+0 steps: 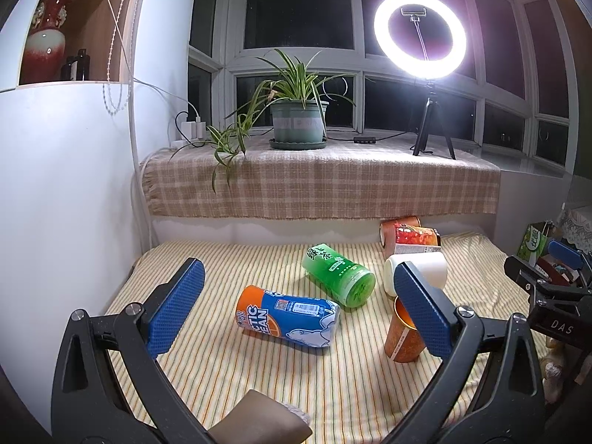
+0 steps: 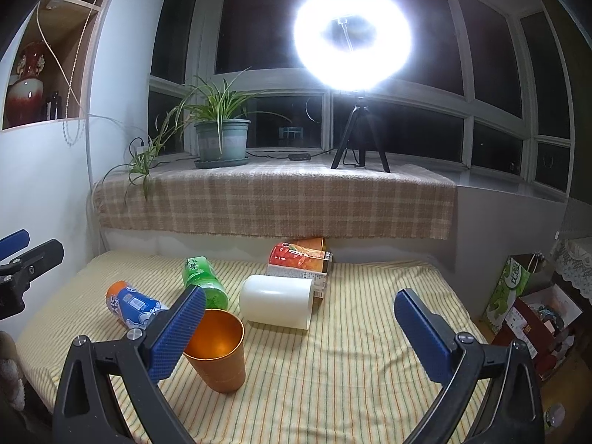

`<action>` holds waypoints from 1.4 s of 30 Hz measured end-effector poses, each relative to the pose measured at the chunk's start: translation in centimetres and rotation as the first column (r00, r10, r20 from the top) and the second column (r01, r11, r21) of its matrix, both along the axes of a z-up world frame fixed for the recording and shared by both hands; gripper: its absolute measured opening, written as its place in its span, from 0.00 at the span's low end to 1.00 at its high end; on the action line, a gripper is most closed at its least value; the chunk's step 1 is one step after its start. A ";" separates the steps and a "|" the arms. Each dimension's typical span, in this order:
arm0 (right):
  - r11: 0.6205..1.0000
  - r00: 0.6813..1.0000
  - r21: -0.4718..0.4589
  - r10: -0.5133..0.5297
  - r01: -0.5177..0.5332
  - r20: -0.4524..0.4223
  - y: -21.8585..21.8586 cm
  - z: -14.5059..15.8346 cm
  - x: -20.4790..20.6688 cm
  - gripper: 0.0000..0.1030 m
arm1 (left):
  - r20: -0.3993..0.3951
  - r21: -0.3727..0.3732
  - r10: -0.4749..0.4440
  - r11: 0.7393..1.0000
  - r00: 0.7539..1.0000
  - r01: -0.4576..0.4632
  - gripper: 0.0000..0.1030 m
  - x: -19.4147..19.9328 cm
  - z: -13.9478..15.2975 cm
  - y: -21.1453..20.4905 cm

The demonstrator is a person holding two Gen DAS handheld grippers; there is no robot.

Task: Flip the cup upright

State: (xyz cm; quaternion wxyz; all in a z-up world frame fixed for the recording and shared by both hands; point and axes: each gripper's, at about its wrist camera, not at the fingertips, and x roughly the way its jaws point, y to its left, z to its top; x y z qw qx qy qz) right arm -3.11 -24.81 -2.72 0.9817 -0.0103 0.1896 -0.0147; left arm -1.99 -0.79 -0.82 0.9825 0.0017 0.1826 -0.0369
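- Standing upright, mouth up, at lower centre-left of the right wrist frame: orange cup (image 2: 218,351), on the striped cloth (image 2: 333,388) that covers the bench; reads as the flip already done for this one.
- Spread wide, gripping nothing: right tool (image 2: 299,333), its left finger (image 2: 177,333) just in front of the cup's rim, whether touching or not cannot be told.
- Spread wide too, empty: left tool (image 1: 296,310), in the lower half of the left wrist frame, with the same orange cup (image 1: 401,340) partly hidden behind its right finger (image 1: 421,310).
- Lying on their sides across mid-frame: blue and orange can (image 1: 286,316), green bottle (image 1: 338,275), white cup (image 2: 275,301), and a printed carton (image 2: 299,264) behind it near the back wall.
- Risk, likely the nearest: clipping the orange cup's rim with the right tool's left finger while pulling away, tipping it back over; soft cloth gives a poor footing.
- Risk: taking the white cup next with the tool closing on the round wall, squeezing it out sideways and rolling it into the carton or the orange cup.
- Risk: crossing the two tools low near the orange cup, given both frame it closely.
- Risk: glare from the ring light (image 2: 351,37) at upper centre washing out edges, possibly spoiling aim.
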 end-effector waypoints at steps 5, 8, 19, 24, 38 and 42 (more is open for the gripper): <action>1.000 1.000 -0.002 -0.002 0.002 -0.001 0.0 0.0 0.0 1.00 | 0.000 0.001 -0.001 1.000 1.000 0.001 1.00 0.0 0.0 0.0; 1.000 1.000 0.000 0.001 -0.001 -0.003 0.0 -0.1 0.1 1.00 | -0.002 -0.002 -0.002 1.000 1.000 0.002 1.00 0.0 0.0 0.0; 1.000 1.000 0.006 0.000 0.000 -0.006 0.0 -0.1 0.2 1.00 | -0.001 0.001 -0.002 1.000 1.000 0.002 1.00 0.0 0.0 -0.1; 1.000 1.000 0.008 0.001 -0.001 -0.010 0.0 -0.2 0.2 1.00 | 0.000 0.001 -0.001 1.000 1.000 0.001 1.00 0.0 0.0 -0.2; 1.000 1.000 0.010 0.001 -0.001 -0.017 -0.1 -0.2 0.4 1.00 | -0.002 0.002 -0.002 1.000 1.000 0.002 1.00 0.0 0.0 -0.1; 1.000 1.000 0.010 0.002 -0.002 -0.018 0.0 -0.3 0.4 1.00 | -0.007 -0.003 -0.001 1.000 1.000 0.001 1.00 0.0 -0.1 0.0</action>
